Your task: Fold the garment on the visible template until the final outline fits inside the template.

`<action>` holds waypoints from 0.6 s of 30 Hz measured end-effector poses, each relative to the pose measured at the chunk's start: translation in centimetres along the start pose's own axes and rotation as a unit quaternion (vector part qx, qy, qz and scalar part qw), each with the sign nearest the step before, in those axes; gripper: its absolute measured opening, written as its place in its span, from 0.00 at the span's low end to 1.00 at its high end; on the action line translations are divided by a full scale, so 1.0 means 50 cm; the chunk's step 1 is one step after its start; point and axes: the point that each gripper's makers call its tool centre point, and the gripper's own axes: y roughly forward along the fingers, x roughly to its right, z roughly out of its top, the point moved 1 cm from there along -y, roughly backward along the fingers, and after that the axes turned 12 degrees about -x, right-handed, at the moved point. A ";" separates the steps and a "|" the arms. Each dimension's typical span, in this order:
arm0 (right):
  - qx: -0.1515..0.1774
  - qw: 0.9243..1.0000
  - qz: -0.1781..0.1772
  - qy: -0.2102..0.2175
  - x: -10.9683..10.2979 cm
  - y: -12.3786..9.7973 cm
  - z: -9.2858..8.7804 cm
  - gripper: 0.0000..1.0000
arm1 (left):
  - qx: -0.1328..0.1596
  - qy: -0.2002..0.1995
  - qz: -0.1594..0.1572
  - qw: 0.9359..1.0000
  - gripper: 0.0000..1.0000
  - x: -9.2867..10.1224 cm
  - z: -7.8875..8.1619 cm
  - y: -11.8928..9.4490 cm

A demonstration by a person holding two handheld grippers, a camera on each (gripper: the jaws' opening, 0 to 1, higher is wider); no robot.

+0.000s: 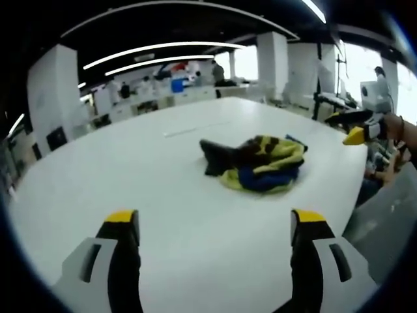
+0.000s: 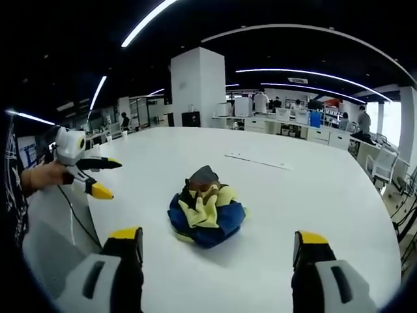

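Left gripper: jaws spread wide, nothing between them, held above bare white tabletop with the garment well ahead and a little to the right. Right gripper: jaws likewise wide apart and empty, the garment lying just beyond the tips and roughly centred between them. Each tool shows in the other's picture: the right gripper at the far right edge of the left gripper view, held in a hand off the tabletop's edge; the left gripper at the left of the right gripper view, yellow-tipped jaws parted, also off the edge and clear of the cloth. Garment is a crumpled heap of yellow, blue and dark fabric, bunched on itself, no flat panel or sleeve laid out. A thin pale strip lies on the tabletop beyond the heap; whether it belongs to the template cannot be told, and no clear outline shows around the cloth. Judgement: task at its very beginning. Nothing gripped, nothing spread, no fold made. Left to do: take hold of the heap, open it flat, place it on the template, then fold until it fits inside. Background: office desks, columns, people at a distance.
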 end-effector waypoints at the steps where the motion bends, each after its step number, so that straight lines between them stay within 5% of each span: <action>1: 0.000 1.000 0.001 -0.002 -0.001 0.001 0.000 0.99 | 0.000 0.000 0.000 1.000 0.94 0.000 0.000 0.000; 18: -0.008 0.999 0.035 -0.018 0.002 0.023 0.012 0.99 | -0.006 0.014 -0.006 1.000 0.99 0.010 0.016 0.007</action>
